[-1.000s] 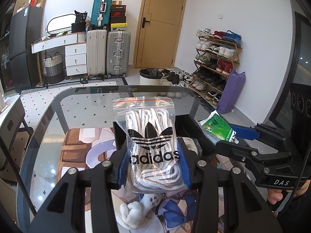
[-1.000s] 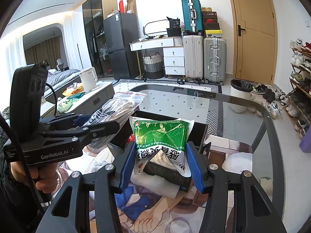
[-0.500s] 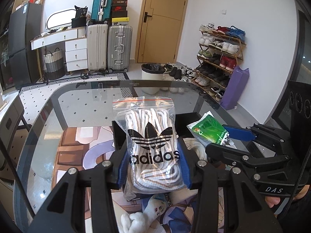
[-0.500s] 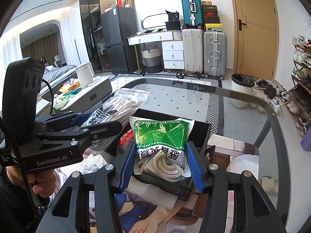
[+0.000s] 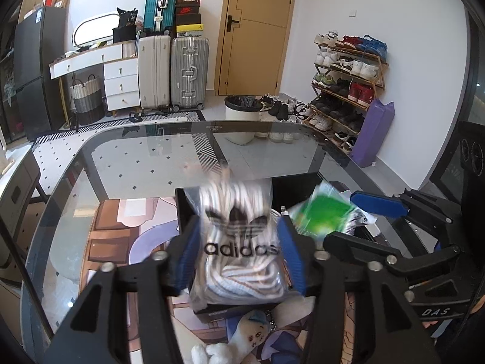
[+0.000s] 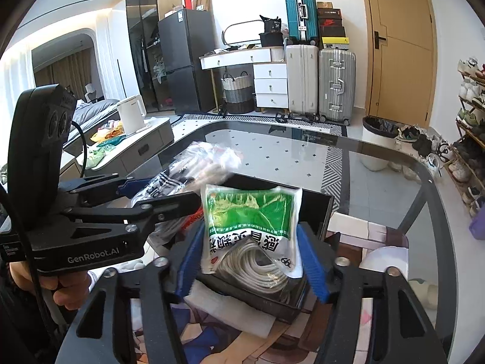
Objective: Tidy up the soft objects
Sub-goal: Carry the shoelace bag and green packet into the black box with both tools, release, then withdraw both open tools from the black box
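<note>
Glass table (image 5: pixel 127 163); black box (image 6: pixel 315 206) | left claw (image 5: pixel 239 257) opening around Adidas bag (image 5: pixel 239 242); right claw (image 6: pixel 251 261) opening around green bag (image 6: pixel 251 221)

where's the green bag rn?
Right wrist view: green bag sits centre, between the opening right gripper fingers, over the black box.

Beyond the glass table (image 5: pixel 127 163), two upright suitcases (image 5: pixel 174 72) — one cream, one silver — stand beside a white drawer unit (image 5: pixel 121 83), with a teal suitcase (image 5: pixel 159 4) stacked above. A tan door (image 5: pixel 257 30) is shut; right of it a shoe rack (image 5: pixel 348 79) holds many pairs. A white kettle (image 6: pixel 131 115) sits on a low grey cabinet (image 6: pixel 142 148).
</note>
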### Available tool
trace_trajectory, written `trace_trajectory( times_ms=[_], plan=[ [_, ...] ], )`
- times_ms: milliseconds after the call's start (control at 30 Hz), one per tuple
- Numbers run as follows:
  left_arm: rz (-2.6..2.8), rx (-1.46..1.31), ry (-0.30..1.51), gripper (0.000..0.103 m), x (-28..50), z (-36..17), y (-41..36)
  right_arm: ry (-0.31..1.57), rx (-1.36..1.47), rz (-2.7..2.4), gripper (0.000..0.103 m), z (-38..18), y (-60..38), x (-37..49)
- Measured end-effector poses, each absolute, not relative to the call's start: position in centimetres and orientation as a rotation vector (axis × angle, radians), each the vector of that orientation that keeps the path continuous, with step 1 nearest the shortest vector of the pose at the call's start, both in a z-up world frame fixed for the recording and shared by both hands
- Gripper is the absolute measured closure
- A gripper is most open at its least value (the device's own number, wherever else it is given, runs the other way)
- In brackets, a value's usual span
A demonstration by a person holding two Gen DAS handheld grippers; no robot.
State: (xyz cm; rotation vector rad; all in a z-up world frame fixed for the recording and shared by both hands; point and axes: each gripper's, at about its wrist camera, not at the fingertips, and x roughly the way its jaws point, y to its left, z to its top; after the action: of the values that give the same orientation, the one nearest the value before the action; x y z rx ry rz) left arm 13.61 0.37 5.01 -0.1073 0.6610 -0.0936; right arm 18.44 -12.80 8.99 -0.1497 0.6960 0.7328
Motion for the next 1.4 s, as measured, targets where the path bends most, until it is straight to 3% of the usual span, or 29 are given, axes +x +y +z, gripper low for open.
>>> trace_trajectory(
  times_ms=[100, 167, 300, 367, 567, 1400],
  plan=[
    [-0.100, -0.098, 0.650, 0.037, 13.1, 5.2, 0.4, 0.691, -0.164, 0.715, 0.034, 9.0, -13.2, 18.2],
    [-0.090, -0.087, 0.649, 0.018, 12.8, 5.4, 0.4, 0.685, -0.160, 0.707, 0.023, 9.0, -13.6, 17.9],
    [-0.070, -0.045, 0.634, 0.009, 11.8, 5.8, 0.3, 0.678, -0.146, 0.699, 0.013, 9.1, -14.5, 17.1],
    [-0.047, -0.028, 0.629, 0.000, 11.2, 5.8, 0.4, 0.676, -0.133, 0.693, 0.007, 9.1, -14.9, 16.5],
    [-0.003, -0.039, 0.632, 0.000, 9.3, 5.2, 1.3, 0.681, -0.101, 0.698, 0.001, 9.0, -15.7, 15.0],
    [0.015, -0.089, 0.705, 0.000, 5.6, 2.3, 3.5, 0.837, -0.147, 0.684, 0.001, 6.0, -14.5, 13.4]
  ],
)
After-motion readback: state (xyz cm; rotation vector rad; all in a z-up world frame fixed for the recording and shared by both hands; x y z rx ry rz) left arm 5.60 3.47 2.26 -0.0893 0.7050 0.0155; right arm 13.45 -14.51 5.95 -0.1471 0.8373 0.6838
